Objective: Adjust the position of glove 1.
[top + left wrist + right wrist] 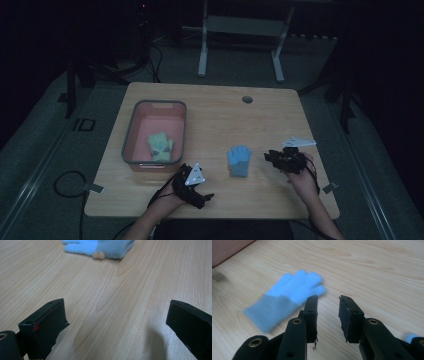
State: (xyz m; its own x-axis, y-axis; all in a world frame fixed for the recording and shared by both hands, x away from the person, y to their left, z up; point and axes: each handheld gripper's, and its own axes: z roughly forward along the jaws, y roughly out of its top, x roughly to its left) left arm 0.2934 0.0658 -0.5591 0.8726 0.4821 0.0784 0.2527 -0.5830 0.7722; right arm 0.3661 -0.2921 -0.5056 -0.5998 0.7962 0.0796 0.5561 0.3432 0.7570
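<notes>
One green glove [160,145] already inside the pink bin [131,131], at the left of the wooden table [260,125]. One blue glove [239,160] flat on the table, between the two grippers, touching neither. Probably half done: blue glove left to pick up and drop in the bin. Left gripper [199,192] near the bin, jaws spread wide, nothing between. Right gripper [328,315] just beside the blue glove, jaws a little apart, grasping nothing. No readable writing or labels anywhere.
</notes>
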